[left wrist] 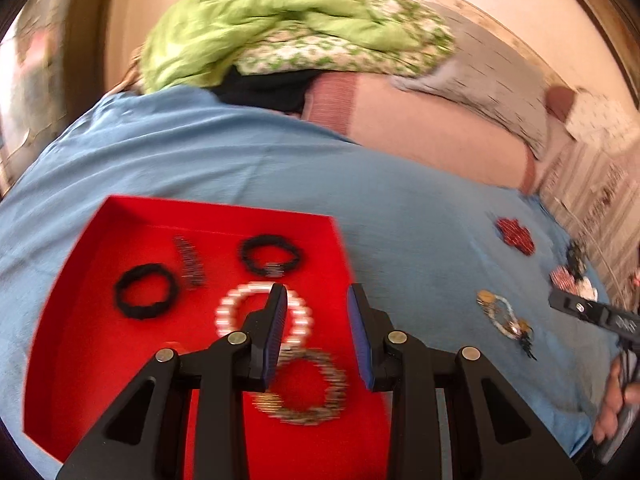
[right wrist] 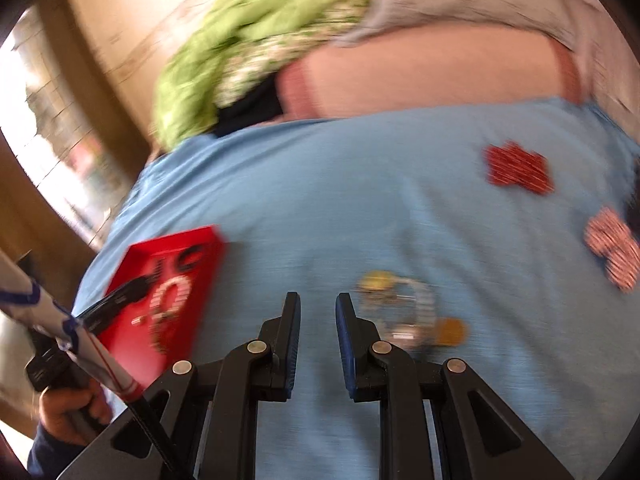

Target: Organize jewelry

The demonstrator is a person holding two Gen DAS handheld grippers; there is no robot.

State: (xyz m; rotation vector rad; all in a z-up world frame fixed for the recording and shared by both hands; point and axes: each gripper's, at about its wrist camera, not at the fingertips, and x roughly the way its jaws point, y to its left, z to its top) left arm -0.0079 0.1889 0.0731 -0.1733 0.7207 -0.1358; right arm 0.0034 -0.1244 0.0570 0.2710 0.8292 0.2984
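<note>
Left hand-held gripper (left wrist: 318,334): black linkage arms, blue ribbed pads, jaws parted with nothing between them, hanging over the near right part of the shallow red square tray (left wrist: 72,320). Right hand-held gripper (right wrist: 318,340): same build, narrower gap, also released and empty, above bare light blue cloth (right wrist: 320,200) that covers the bed.

In the tray, matte red floor with low walls:
- two black fabric hair ties (left wrist: 146,290), soft and ring-shaped, one left, one further back
- small dark metal spring-like clip (left wrist: 190,262) between them
- white beaded bracelet (left wrist: 236,304), glossy round beads, partly behind the left finger
- speckled grey-brown beaded bracelet (left wrist: 332,384), nearest ring, just touching the white one

Still loose on the cloth, well apart from the tray:
- pale beaded bracelet with gold-coloured charms (right wrist: 416,312), just beyond the right gripper's right fingertip
- red striped flower-shaped piece (right wrist: 518,170) further back
- pink-and-white striped bow-like piece (right wrist: 612,248) at the right edge

Both views are motion-blurred, so fine texture is unreadable. A crumpled green quilt (left wrist: 256,20) lies behind.
</note>
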